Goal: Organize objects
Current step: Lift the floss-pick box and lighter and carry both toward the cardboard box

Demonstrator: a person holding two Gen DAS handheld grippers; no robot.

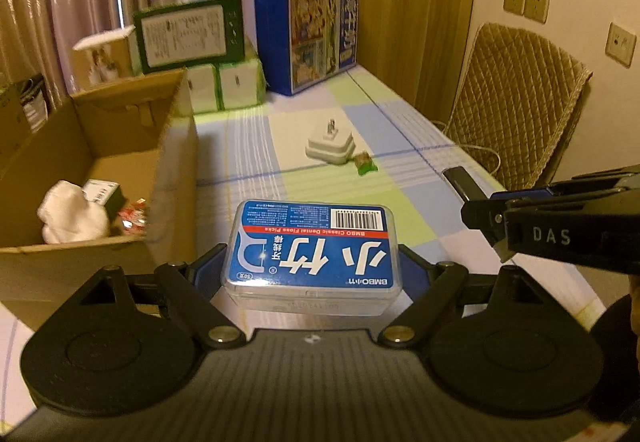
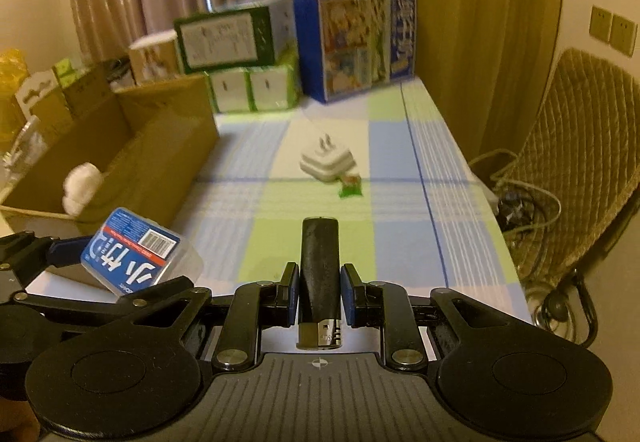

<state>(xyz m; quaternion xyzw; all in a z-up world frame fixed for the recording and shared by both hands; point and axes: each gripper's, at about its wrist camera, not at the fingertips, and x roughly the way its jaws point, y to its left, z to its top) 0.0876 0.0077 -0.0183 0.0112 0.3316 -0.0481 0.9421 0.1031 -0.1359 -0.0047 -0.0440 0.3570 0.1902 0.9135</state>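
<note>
The left gripper (image 1: 312, 266) is clenched on a clear plastic floss-pick box with a blue label (image 1: 312, 246), held above the tabletop (image 1: 400, 130) beside the open cardboard box (image 1: 176, 146). The right gripper (image 2: 319, 296) is clamped around a black lighter with a metal head (image 2: 319, 274). Only the left wrist view shows the carton's contents: a white cloth bundle (image 1: 74, 212), a small dark box and a red wrapper. Only the right wrist view shows tangled cables (image 2: 524, 198) beside the wicker chair (image 2: 580, 146). A white plug adapter (image 2: 328, 161) touches a green sachet (image 2: 351, 187) mid-tabletop. Legible: "BMBO Classic Dental Floss Picks"; "DAS".
</note>
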